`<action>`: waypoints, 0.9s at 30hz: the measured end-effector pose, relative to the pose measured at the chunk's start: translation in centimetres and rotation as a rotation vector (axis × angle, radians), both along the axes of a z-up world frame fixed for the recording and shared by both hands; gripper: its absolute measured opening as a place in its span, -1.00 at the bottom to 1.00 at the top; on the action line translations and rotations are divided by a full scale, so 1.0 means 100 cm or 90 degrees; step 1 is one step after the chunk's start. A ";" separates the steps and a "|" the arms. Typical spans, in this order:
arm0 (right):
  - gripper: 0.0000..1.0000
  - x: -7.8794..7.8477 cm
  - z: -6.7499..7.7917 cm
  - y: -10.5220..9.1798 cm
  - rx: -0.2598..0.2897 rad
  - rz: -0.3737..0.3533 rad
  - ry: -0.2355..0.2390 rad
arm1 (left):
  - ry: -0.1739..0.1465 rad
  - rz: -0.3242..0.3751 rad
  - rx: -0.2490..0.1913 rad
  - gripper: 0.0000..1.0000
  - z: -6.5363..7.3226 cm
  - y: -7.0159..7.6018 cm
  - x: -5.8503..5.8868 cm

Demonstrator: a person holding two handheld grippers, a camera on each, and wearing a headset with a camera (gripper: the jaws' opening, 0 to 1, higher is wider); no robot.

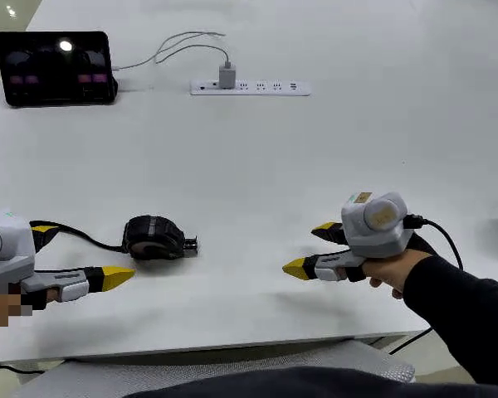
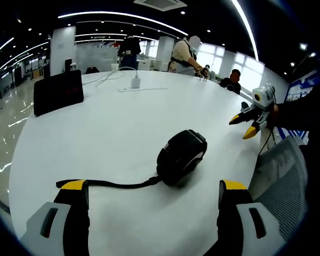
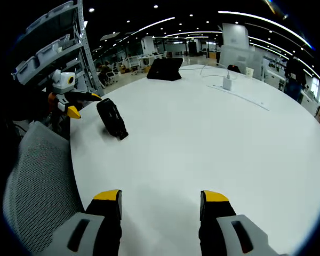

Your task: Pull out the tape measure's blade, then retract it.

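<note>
A black tape measure point(image 1: 154, 237) lies on the white table point(image 1: 257, 166), its blade tip at the case's right end and a black wrist strap point(image 1: 79, 234) trailing to the left. My left gripper point(image 1: 75, 253) is open just left of it, yellow tips straddling the strap's end. In the left gripper view the tape measure point(image 2: 181, 156) sits ahead between the open jaws of my left gripper point(image 2: 154, 191). My right gripper point(image 1: 309, 247) is open, well to the right of the tape, with nothing between its tips. The right gripper view has the tape measure point(image 3: 111, 118) far off to the left.
A black tablet point(image 1: 56, 66) stands at the far left of the table. A white power strip point(image 1: 251, 86) with a plugged charger and cable lies at the back. A grey mesh chair point(image 1: 232, 373) sits at the near edge. People are in the background of the left gripper view.
</note>
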State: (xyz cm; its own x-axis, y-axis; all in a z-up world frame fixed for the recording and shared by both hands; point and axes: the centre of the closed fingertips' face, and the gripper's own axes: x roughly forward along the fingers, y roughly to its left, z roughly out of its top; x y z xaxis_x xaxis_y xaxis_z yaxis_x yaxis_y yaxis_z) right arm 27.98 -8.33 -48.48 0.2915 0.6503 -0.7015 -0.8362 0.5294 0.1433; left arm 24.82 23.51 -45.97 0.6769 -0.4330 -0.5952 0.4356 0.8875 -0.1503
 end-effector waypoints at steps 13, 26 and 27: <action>0.49 -0.005 0.002 -0.039 -0.003 -0.023 -0.020 | -0.006 -0.008 0.017 0.98 0.005 0.016 -0.009; 0.70 -0.009 0.000 -0.073 -0.011 -0.060 -0.020 | 0.005 -0.057 0.042 0.98 0.002 0.025 -0.023; 0.72 -0.010 0.001 -0.073 -0.009 -0.061 -0.022 | 0.003 -0.058 0.042 0.98 0.003 0.025 -0.024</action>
